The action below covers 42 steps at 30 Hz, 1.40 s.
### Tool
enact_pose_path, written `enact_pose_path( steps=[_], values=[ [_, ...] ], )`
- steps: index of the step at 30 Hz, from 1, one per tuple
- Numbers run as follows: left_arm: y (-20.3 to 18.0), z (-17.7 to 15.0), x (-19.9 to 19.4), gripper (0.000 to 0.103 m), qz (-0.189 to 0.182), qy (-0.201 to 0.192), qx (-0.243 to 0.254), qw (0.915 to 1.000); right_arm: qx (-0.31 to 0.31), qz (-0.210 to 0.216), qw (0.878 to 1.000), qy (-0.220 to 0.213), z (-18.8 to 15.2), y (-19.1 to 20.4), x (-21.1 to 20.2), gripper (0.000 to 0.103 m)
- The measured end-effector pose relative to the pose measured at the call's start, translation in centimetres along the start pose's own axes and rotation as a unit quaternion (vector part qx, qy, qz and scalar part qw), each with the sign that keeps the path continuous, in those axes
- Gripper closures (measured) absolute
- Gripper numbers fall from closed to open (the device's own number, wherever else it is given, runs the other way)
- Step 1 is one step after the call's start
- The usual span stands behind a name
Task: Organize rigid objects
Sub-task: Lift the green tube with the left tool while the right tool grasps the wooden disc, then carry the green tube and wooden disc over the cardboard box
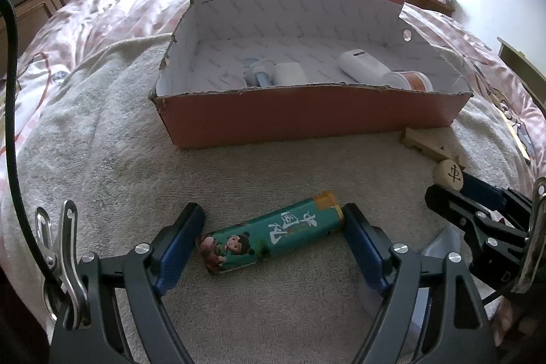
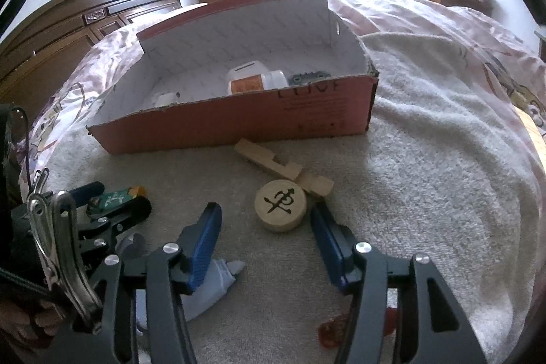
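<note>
A green lighter (image 1: 271, 236) with a cartoon print lies on the grey towel (image 1: 102, 142) between the fingers of my left gripper (image 1: 273, 227), which is open around it. A round wooden chess piece (image 2: 280, 209) lies just ahead of my right gripper (image 2: 264, 224), which is open; its right fingertip is close beside the piece. A notched wooden block (image 2: 283, 168) lies behind the piece. The open red cardboard box (image 1: 307, 121) holds white bottles (image 1: 363, 65) and an orange-labelled jar (image 1: 411, 81). The right gripper also shows in the left wrist view (image 1: 454, 193).
The towel covers a bed with a pink quilt (image 2: 443, 19). A dark wooden headboard (image 2: 85, 19) is at the left. A grey-blue plastic piece (image 2: 215, 282) lies under my right gripper's left finger. A small red thing (image 2: 329, 333) lies near the right finger.
</note>
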<state>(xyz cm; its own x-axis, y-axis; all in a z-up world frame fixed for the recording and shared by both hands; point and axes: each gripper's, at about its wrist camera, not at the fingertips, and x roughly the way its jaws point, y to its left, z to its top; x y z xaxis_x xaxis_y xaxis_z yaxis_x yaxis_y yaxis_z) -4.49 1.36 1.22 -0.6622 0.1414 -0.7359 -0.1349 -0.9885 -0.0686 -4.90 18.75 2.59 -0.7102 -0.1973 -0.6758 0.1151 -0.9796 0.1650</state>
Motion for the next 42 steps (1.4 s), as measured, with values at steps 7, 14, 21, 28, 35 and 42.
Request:
enact_pose_path(
  steps=[7,14,21,28,35,42],
  values=[
    [0.0,0.0,0.0,0.019,-0.001,-0.001,0.000,1.0000,0.024,-0.011,1.000,-0.006,-0.2,-1.2,-0.4,0.070],
    [-0.3,0.0,-0.6,0.019,-0.002,-0.005,0.004,1.0000,0.047,0.014,0.999,-0.006,-0.2,-2.0,-0.9,0.070],
    [-0.7,0.2,-1.8,0.019,-0.007,-0.019,0.014,0.9997,0.054,0.026,0.998,-0.004,-0.6,-2.0,-1.6,0.070],
    [-0.8,0.5,-3.0,0.019,-0.008,-0.032,0.019,0.9993,0.046,0.035,0.998,-0.012,-0.6,-1.5,-2.4,0.070],
    [-0.7,1.3,-4.1,0.019,-0.005,-0.048,0.026,0.9985,0.042,0.053,0.997,-0.022,-0.1,-1.1,-3.4,0.070],
    [-0.7,2.9,-4.8,0.019,-0.011,-0.060,0.031,0.9976,0.035,0.056,0.997,-0.033,0.7,-1.0,-4.1,0.070]
  ],
)
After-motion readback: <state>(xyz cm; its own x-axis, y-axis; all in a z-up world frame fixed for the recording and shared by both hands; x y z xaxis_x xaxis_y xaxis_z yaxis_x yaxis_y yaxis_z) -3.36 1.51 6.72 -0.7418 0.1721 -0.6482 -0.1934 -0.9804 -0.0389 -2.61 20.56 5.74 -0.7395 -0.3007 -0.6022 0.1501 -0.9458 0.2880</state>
